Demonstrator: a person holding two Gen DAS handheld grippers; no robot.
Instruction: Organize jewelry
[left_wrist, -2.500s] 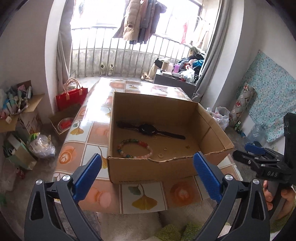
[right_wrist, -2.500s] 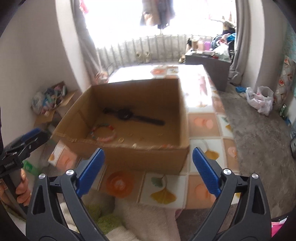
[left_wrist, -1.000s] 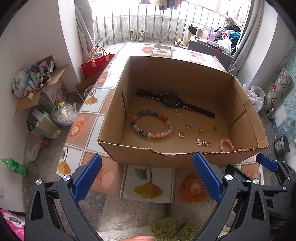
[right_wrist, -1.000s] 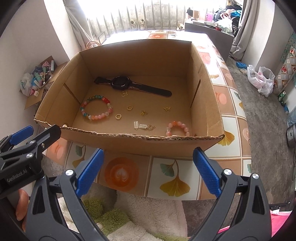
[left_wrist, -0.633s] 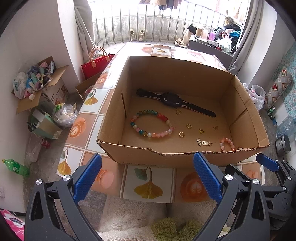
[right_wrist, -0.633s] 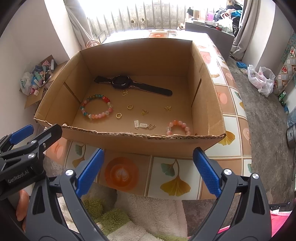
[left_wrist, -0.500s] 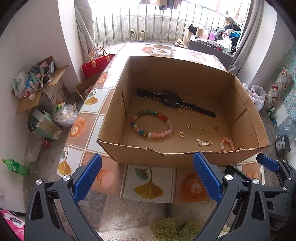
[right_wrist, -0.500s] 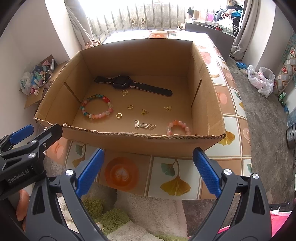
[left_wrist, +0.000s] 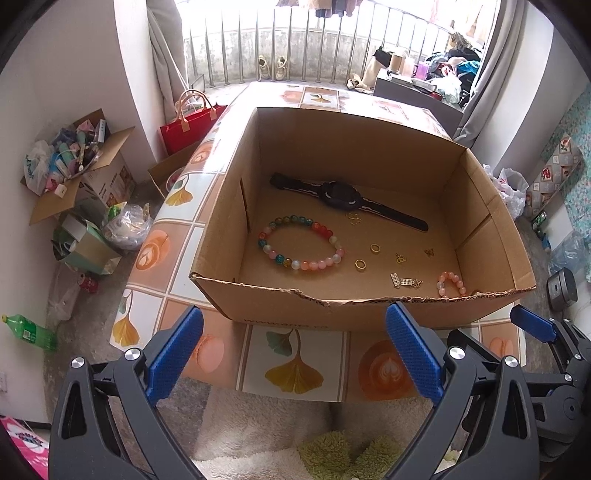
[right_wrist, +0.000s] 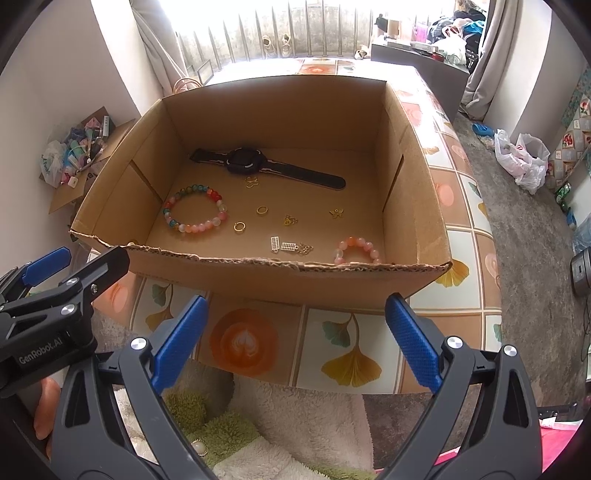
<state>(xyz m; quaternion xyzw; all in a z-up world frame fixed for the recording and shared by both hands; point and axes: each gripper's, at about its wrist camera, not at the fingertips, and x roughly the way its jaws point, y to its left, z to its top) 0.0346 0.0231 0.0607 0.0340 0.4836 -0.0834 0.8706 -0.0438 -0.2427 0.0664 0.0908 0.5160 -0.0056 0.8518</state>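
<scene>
An open cardboard box (left_wrist: 369, 310) (right_wrist: 288, 277) stands on a tiled table. On its floor lie a black watch (left_wrist: 340, 194) (right_wrist: 245, 160), a large multicoloured bead bracelet (left_wrist: 301, 243) (right_wrist: 194, 210), a small pink bead bracelet (left_wrist: 450, 282) (right_wrist: 356, 249), two gold rings (left_wrist: 360, 264) (right_wrist: 239, 226), small gold charms (right_wrist: 290, 220) and silver abacus-like pendants (left_wrist: 404, 281) (right_wrist: 288, 246). My left gripper (left_wrist: 295, 354) hovers open in front of the box's near wall. Beside it my right gripper (right_wrist: 295, 339) is open too. Both hold nothing.
The table (left_wrist: 291, 365) has a ginkgo-leaf pattern. A fluffy white and green rug (right_wrist: 280, 424) lies below its near edge. On the floor at left sit a red bag (left_wrist: 188, 122), a cluttered carton (left_wrist: 74, 158) and a green bottle (left_wrist: 29, 332). Balcony railings stand behind.
Since 2.5 s ago both grippers have risen and tilted down, so the box floor shows. Over the last second nothing has visibly moved.
</scene>
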